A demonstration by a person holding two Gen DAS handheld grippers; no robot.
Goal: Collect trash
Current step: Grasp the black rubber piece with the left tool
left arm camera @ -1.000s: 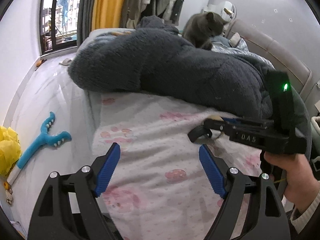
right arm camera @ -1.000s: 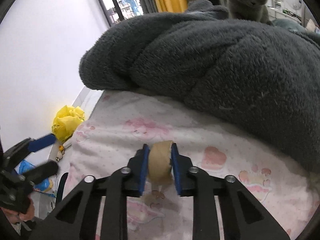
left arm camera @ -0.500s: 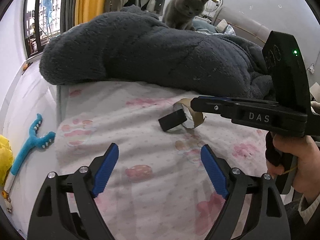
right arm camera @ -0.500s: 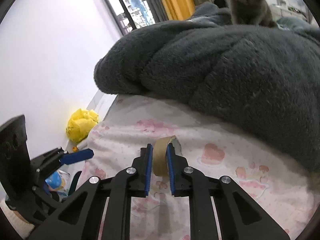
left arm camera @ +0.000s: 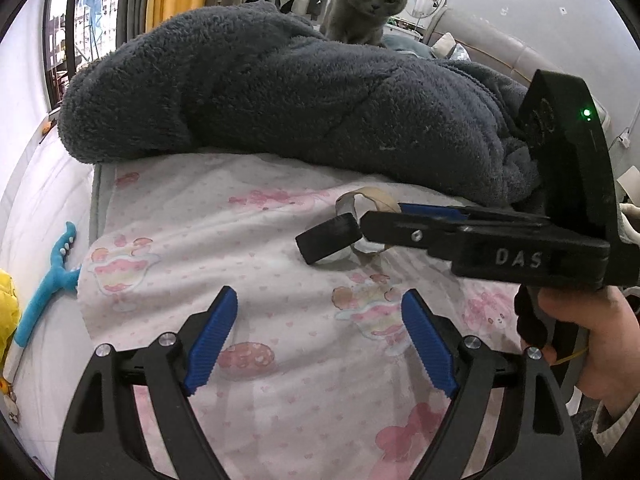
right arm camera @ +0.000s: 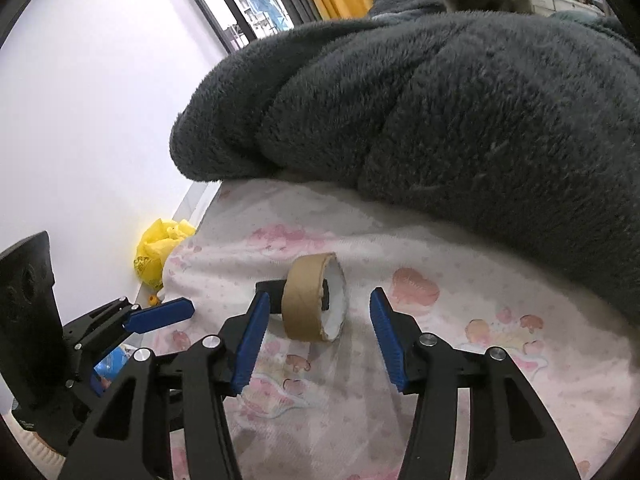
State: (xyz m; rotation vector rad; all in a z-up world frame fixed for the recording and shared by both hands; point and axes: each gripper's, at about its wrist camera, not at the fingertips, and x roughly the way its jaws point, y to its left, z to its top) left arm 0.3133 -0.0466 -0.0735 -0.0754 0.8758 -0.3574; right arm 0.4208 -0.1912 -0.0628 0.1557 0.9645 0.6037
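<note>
1. The cardboard tape core (right arm camera: pixel 313 298) stands on edge on the bed sheet (right arm camera: pixel 460 332), between the blue pads of the right gripper (right arm camera: pixel 316 332), nearer the left pad, touching neither as far as the right wrist view shows
2. The right gripper's jaws have just been opening; they stand partly apart with the core loose between them, holding nothing
3. The core's open axis runs roughly across the jaws, so closing again would, I judge, press on its rims and not its round wall
4. The left gripper (left arm camera: pixel 320 332) is spread wide and empty, hovering over the sheet short of the core; the right hand is clearly nearer
5. The left wrist view alone shows the grey cat (left arm camera: pixel 366 4) behind the dark fleece blanket (left arm camera: pixel 280 92) and the hand (left arm camera: pixel 588 344) on the right gripper's handle; the right wrist view alone shows the gaps beside the core and the yellow bag (right arm camera: pixel 160 248) on the floor
</note>
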